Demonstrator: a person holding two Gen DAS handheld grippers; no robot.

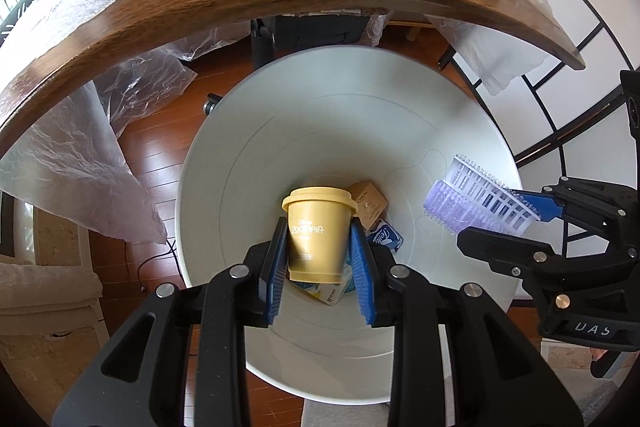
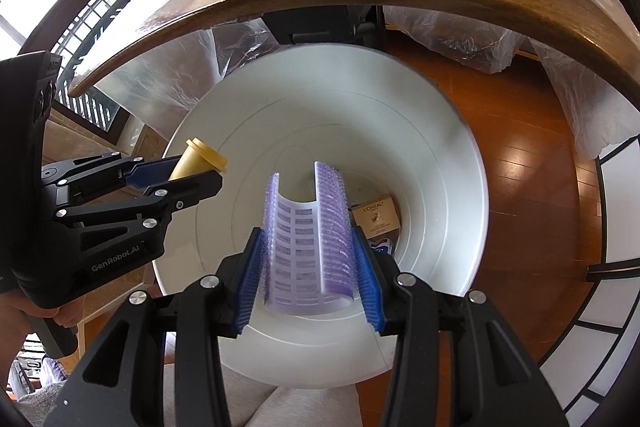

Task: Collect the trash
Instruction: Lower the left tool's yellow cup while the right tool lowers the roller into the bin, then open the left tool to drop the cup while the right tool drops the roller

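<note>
Left gripper [image 1: 320,251] squeezes yellow cup [image 1: 318,235] over white bin [image 1: 240,131]. Right gripper [image 2: 308,267] squeezes purple bubble sheet [image 2: 308,235] over same bin. Drop step, I think. Next: open both, let trash fall in.

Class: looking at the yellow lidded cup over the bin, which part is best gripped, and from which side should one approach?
Grip the yellow cup on its plain tapered wall below the lid, as the left hand-held gripper does: coming from the base end, fingers on opposite sides. The flared lid rim stops slipping.
</note>
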